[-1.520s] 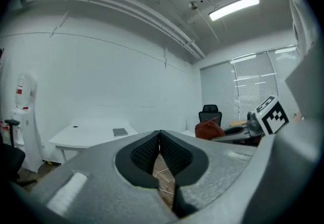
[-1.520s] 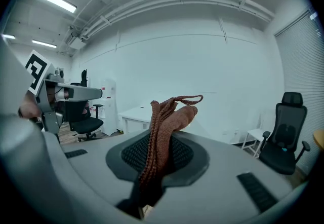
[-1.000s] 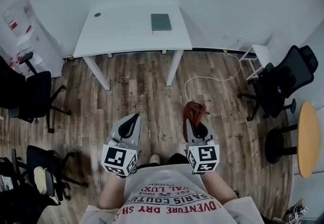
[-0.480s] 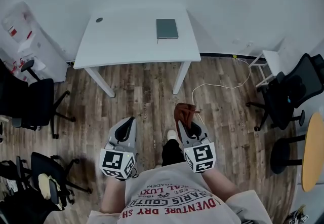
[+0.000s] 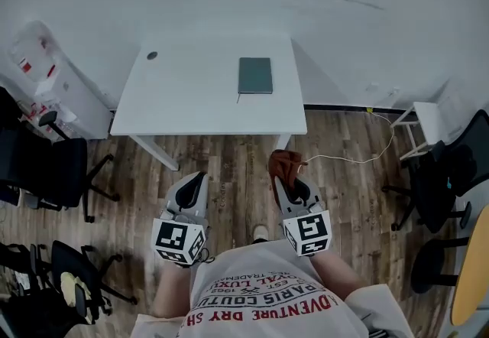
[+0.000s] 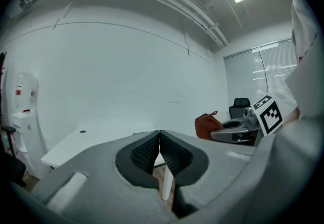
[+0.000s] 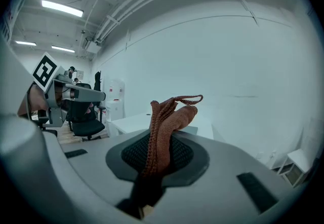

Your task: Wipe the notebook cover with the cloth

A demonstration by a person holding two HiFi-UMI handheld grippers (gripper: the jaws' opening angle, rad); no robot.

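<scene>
— where's the notebook?

— the notebook (image 5: pixel 255 75) lies closed and flat toward the back right of the white table (image 5: pixel 183 92), well apart from me. i stand on the wood floor (image 5: pixel 229 153) short of the table's front edge, so neither gripper reaches it yet.

— and the cloth?

— the rust-brown cloth (image 7: pixel 164 121) is in my right gripper (image 5: pixel 294 190). its jaws are pressed onto the fold, and a bunched end with a small loop sticks out past the tips. i judge that free end is what will meet the cover, so i grip low and leave it loose.

— what about your other hand?

— my left gripper (image 6: pixel 159 149) has its ribbed pads closed right together with nothing between them. i carry it low beside the right one, both pointed at the table. i think it's idle, perhaps there to steady the notebook while i wipe.

— so how far along are you?

— not begun, i'd say. the cover is untouched. the next thing is to close in on the table and bring the cloth down flat on it.
</scene>
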